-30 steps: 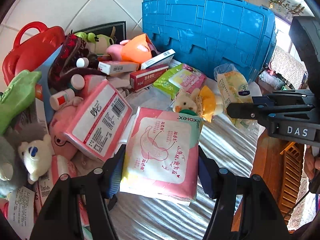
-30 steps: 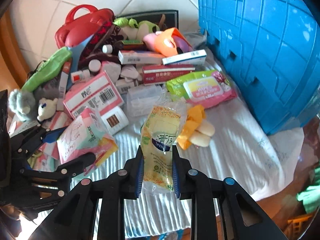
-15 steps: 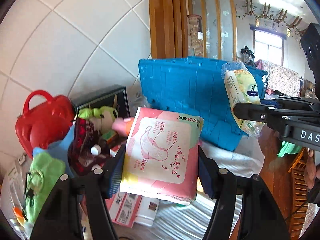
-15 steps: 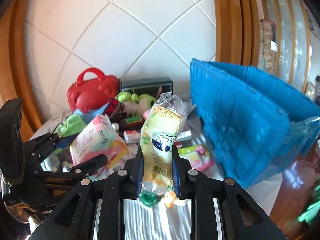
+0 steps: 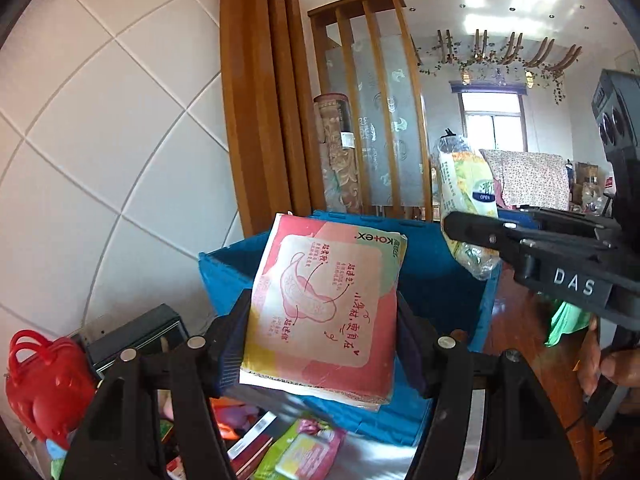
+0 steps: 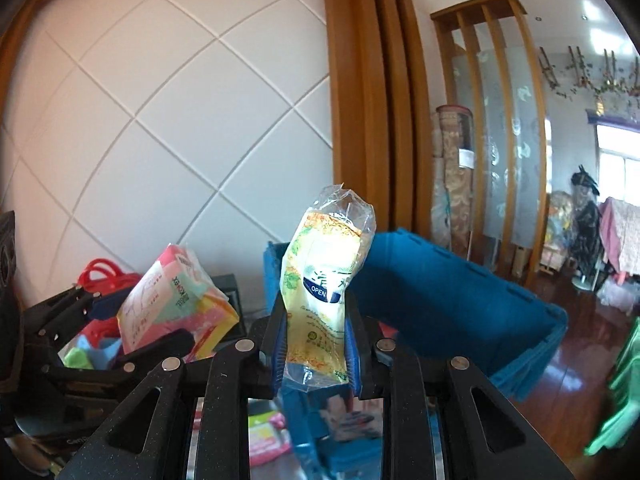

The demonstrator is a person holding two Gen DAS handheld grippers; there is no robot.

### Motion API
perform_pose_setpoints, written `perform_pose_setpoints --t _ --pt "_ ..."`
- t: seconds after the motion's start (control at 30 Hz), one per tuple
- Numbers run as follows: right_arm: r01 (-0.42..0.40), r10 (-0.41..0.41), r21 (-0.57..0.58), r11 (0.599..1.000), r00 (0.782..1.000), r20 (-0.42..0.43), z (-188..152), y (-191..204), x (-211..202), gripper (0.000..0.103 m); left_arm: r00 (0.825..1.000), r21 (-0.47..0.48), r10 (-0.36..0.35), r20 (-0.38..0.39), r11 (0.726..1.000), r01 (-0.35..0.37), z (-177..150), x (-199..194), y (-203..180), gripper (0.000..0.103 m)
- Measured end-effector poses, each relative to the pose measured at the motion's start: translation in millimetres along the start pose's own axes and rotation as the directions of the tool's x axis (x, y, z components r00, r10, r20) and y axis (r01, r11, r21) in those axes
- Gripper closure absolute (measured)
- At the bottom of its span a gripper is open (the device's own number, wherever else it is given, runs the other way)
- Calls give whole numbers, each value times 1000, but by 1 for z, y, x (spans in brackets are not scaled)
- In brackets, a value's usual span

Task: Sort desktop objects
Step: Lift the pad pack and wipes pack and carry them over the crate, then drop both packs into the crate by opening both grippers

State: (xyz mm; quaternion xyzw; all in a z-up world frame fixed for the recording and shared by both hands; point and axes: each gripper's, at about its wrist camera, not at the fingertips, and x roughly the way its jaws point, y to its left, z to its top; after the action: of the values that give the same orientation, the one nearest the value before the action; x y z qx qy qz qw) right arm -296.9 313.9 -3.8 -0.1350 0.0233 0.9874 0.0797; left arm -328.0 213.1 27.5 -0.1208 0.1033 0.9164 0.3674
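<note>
My left gripper [image 5: 322,320] is shut on a pink Kotex pad pack [image 5: 324,304], held high in front of the blue crate [image 5: 436,280]. It also shows in the right wrist view [image 6: 168,304]. My right gripper [image 6: 316,340] is shut on a yellow-green wet wipes pack [image 6: 324,288] in clear wrap, held upright in front of the blue crate [image 6: 440,304]. In the left wrist view the wipes pack [image 5: 464,196] and right gripper [image 5: 472,228] sit over the crate's right rim.
A red toy case [image 5: 40,380], a dark box [image 5: 136,336] and a green-pink wipes pack [image 5: 304,452] lie low on the table. A white tiled wall [image 5: 100,140] and wooden posts [image 5: 264,100] stand behind. A hand [image 5: 608,364] holds the right gripper.
Both grippers have risen from the cluttered table with their packs and now sit at the height of the crate's rim. The table clutter has dropped to the bottom of both views.
</note>
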Motion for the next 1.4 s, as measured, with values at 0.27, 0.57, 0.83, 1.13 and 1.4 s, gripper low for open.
perform_pose_setpoints --t 0.27,0.57,0.83,1.13,1.4 --pt "26 -22 45 999 996 -82 12 -93 56 79 998 18 -13 -68 1000 14 44 99 -51 39" --pt "47 -40 97 994 996 -74 15 -151 79 52 984 36 130 -125 991 -126 61 149 -66 23" --pt "41 -36 121 992 999 -41 16 -171 78 23 974 -17 197 -107 980 -200 60 135 -59 22" --pt "-24 26 102 994 999 -19 8 -159 68 11 946 -5 312 -90 950 -314 43 110 -57 22" --pt "-83 83 64 995 997 3 8 -127 55 5 918 -40 389 -79 919 -393 22 72 -33 22"
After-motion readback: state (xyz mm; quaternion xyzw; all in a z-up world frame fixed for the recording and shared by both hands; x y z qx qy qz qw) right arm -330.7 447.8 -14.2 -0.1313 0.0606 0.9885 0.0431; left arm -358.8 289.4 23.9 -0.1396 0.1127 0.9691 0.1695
